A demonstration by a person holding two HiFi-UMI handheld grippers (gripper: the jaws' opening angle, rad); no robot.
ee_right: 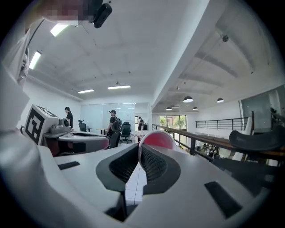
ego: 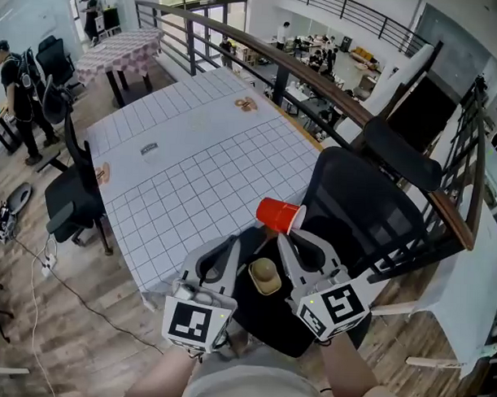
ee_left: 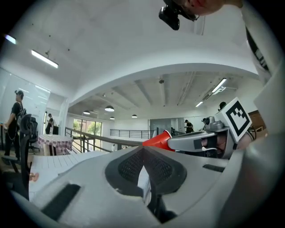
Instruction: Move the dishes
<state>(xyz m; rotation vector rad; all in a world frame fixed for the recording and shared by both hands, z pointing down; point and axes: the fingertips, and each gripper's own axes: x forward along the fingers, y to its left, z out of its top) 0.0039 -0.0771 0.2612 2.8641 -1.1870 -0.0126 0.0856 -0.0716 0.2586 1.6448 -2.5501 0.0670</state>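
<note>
A red plastic cup (ego: 279,215) lies on its side in the air, held by its rim in my right gripper (ego: 286,236). In the right gripper view the jaws are shut on the rim and the cup's red inside (ee_right: 156,140) shows just past them. My left gripper (ego: 233,243) is held beside it, close to my body. Its jaws meet at the tip with nothing between them (ee_left: 143,150). The cup (ee_left: 156,139) shows past them. A small tan rounded object (ego: 264,275) sits low between the two grippers; I cannot tell what it is.
A long table with a white grid cloth (ego: 200,176) stretches ahead, with a few small items at its far end (ego: 246,104). One black office chair (ego: 370,206) stands at the right, another (ego: 74,187) at the left. A railing (ego: 318,82) runs behind. People stand far off.
</note>
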